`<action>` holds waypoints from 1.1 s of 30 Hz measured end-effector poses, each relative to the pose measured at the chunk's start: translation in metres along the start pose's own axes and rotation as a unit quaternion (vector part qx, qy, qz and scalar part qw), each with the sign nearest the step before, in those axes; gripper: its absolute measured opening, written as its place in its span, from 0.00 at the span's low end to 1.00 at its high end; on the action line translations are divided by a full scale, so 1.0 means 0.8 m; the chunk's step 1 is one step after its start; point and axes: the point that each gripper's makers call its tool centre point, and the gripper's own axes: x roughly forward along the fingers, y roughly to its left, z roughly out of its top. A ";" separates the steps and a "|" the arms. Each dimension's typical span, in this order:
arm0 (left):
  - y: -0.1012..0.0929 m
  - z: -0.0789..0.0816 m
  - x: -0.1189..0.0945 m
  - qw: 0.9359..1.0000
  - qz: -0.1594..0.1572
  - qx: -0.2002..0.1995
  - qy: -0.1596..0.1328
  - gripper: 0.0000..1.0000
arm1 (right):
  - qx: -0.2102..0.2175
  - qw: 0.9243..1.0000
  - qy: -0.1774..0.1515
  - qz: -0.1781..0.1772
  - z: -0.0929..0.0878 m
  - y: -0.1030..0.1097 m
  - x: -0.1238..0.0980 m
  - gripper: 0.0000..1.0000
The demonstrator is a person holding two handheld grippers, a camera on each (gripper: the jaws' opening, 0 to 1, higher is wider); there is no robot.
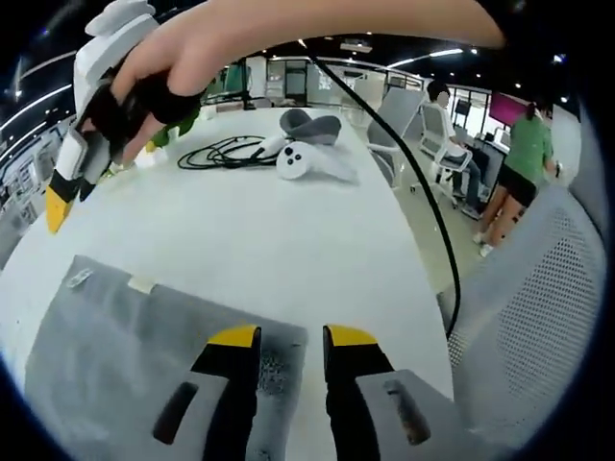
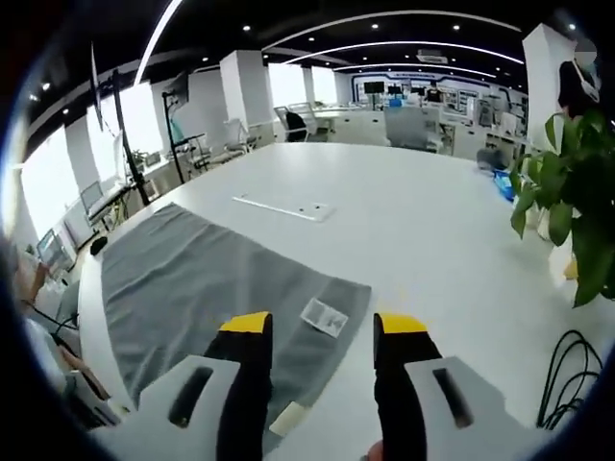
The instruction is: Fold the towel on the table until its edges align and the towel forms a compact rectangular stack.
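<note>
1. The gray towel (image 2: 211, 288) lies flat on the white desk (image 2: 413, 221), not folded yet.
2. The right gripper (image 2: 322, 331) is spread wide above the towel's corner, holding nothing.
3. The left gripper (image 1: 291, 338) is also spread, low over the towel's other edge.
4. If only one gripper pinches well, the fold may come out crooked.
5. The little tag (image 2: 324, 316) could bunch up.

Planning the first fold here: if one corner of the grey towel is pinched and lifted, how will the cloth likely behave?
The grey towel lies flat and thin on the white table, so it will probably drape limply instead of holding shape. It looks light for its spread. On that smooth tabletop the rest may slide along when pulled. The right gripper, jaws apart, hangs over its tagged corner.
</note>
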 end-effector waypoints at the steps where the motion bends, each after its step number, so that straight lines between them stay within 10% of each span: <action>1: 0.001 0.000 0.000 1.000 0.001 -0.003 -0.001 0.26 | 0.002 1.000 0.003 -0.001 -0.003 -0.003 0.005 0.38; 33: 0.004 -0.011 0.016 1.000 0.012 0.021 0.001 0.15 | 0.011 0.997 0.075 -0.020 -0.061 -0.033 0.078 0.21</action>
